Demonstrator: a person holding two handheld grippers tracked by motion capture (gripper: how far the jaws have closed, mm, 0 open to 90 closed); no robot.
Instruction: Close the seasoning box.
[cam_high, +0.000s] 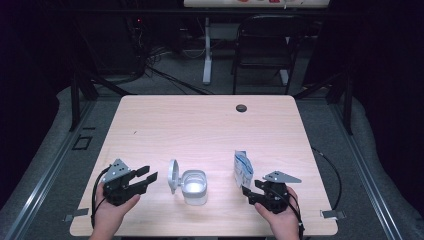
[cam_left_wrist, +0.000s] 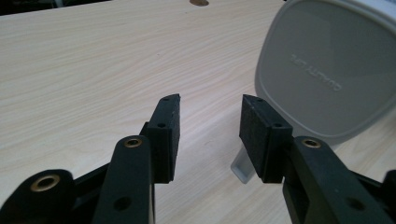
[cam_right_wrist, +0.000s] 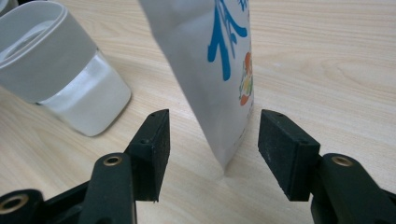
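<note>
Table (cam_high: 210, 125) near edge: container (cam_high: 195, 187) open, lid (cam_high: 173, 176) flipped up. Pouch (cam_high: 243, 169) stands to its right, not yet picked up. Right gripper (cam_high: 246, 192) jaws apart, straddling it; left gripper (cam_high: 150, 176) jaws apart, empty, by the lid. Pour still pending.

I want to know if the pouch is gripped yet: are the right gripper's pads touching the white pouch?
Apart. In the right gripper view the white pouch stands between the right gripper pads, with bare table visible on both sides of it.
</note>
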